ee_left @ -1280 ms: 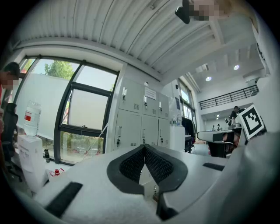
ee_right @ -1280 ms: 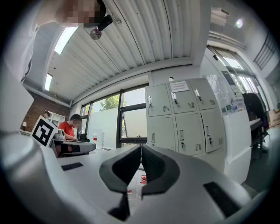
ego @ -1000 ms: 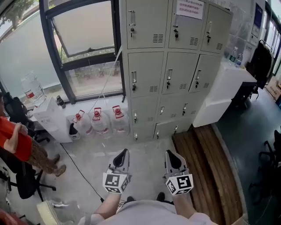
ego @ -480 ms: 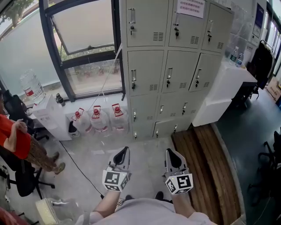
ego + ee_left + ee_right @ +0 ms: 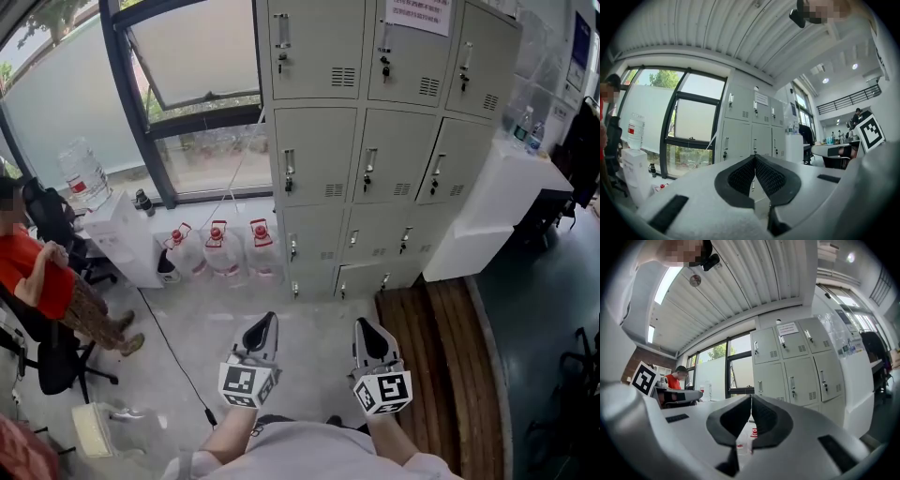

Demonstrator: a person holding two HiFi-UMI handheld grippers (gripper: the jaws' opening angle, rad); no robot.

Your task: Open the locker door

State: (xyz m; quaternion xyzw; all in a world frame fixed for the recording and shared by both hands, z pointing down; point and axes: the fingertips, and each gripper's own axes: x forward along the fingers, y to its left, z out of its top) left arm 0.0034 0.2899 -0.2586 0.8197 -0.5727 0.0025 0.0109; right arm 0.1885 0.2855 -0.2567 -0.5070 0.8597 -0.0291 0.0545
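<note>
A grey bank of lockers (image 5: 375, 141) stands ahead, three columns wide, every door closed, each with a small handle and lock such as the handle (image 5: 369, 167) on the middle door. The lockers also show in the left gripper view (image 5: 750, 126) and in the right gripper view (image 5: 797, 366). My left gripper (image 5: 260, 330) and right gripper (image 5: 367, 336) are held low in front of me, well short of the lockers. Both are shut with nothing between the jaws, tips touching, as the left gripper (image 5: 754, 158) and right gripper (image 5: 751, 397) also show close up.
Three water jugs (image 5: 217, 249) with red caps stand on the floor left of the lockers, under a window (image 5: 187, 103). A seated person in red (image 5: 37, 281) is at the left. A cable (image 5: 169, 352) crosses the floor. A wooden platform (image 5: 441, 356) and white counter (image 5: 487, 206) lie right.
The head view has shifted slightly, so the lockers sit a little further right and lower in the picture. Both grippers keep their place and stay shut.
</note>
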